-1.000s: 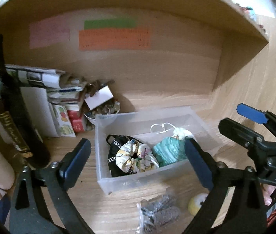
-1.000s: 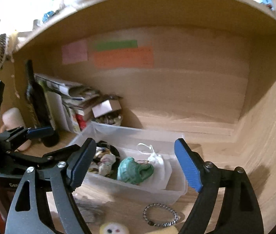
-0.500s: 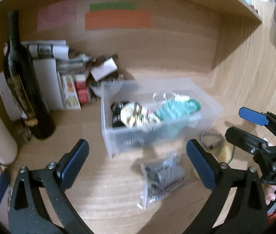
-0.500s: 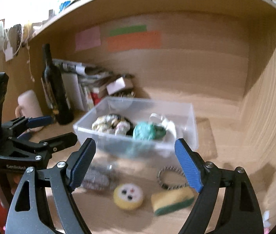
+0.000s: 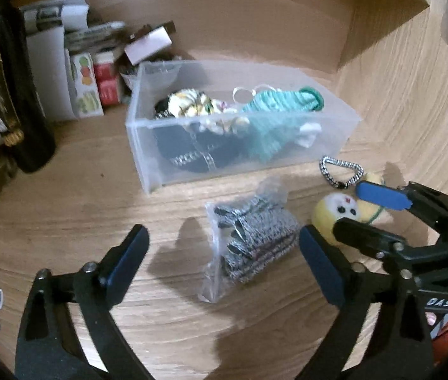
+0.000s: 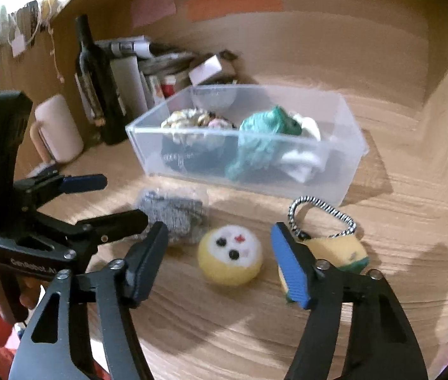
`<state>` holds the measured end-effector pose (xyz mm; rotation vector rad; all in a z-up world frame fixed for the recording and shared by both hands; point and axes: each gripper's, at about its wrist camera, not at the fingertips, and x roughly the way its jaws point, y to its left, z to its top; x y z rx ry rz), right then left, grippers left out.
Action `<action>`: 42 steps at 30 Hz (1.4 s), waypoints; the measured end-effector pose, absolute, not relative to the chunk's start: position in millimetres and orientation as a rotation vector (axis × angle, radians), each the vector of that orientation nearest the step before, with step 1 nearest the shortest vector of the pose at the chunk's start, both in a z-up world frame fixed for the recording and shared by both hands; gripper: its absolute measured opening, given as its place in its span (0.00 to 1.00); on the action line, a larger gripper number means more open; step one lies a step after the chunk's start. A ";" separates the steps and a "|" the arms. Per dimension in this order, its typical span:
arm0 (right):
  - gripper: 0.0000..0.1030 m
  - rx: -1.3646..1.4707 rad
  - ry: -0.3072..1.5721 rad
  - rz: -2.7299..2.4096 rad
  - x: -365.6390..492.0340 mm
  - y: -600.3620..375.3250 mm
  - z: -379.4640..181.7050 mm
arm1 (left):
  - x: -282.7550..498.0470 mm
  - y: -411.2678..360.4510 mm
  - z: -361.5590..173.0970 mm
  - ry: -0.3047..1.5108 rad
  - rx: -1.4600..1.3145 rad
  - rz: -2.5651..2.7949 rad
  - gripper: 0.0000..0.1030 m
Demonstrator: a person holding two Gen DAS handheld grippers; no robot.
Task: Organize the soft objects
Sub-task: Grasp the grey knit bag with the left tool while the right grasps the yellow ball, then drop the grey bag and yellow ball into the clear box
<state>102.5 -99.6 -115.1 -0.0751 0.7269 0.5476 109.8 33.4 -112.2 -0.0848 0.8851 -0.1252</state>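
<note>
Both grippers, left gripper & right gripper, gape empty; round yellow plush just in front of clear bin prob light, squashy — pinch across its middle.

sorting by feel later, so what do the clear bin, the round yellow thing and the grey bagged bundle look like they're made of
Clear bin: frosted translucent plastic, contents show through.
Round yellow thing: likely sponge or foam, matte, face on its white top.
Grey bagged bundle: apparently knitted fabric inside a glossy, crinkled clear plastic bag.
</note>
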 end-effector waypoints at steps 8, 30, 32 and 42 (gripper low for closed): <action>0.44 -0.123 0.806 0.546 107.3 -90.2 -124.2 | 118.8 20.2 -130.6 0.961 -0.107 -0.181 0.68; 0.39 -0.086 0.648 0.480 102.2 -104.8 -87.9 | 103.5 26.3 -82.6 0.767 -0.103 -0.191 0.30; 0.39 -0.080 0.618 0.476 102.4 -107.7 -77.8 | 103.0 26.4 -69.7 0.730 -0.100 -0.188 0.30; 0.39 -0.065 0.466 0.401 112.1 -121.7 -31.6 | 122.8 27.8 -15.8 0.573 -0.094 -0.160 0.30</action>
